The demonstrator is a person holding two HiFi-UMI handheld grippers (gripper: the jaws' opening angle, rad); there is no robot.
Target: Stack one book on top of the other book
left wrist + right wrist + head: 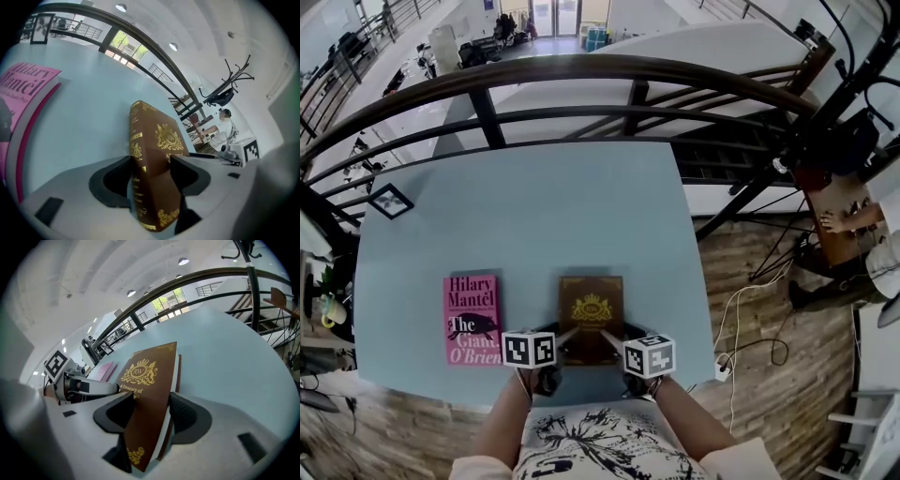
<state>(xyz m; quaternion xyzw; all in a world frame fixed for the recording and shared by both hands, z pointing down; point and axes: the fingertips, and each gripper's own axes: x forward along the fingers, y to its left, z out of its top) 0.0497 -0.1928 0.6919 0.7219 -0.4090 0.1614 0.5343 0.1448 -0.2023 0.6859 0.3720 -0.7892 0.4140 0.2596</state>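
Converging on the brown book's (592, 309) near edge, both grippers are held angled forward and down. The right gripper (151, 404) is clamped on the page-edge corner. The left gripper (150, 164) is spread astride the spine corner. The pink book (472, 319) is laid flat on the table (534, 206), apart to the left.

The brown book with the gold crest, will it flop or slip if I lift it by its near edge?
Probably stiff: the brown book shows a flat hard cover and thick spine. Likely heavy for its size, so held at one edge it may droop. Its smooth cover might slip in a light grip.
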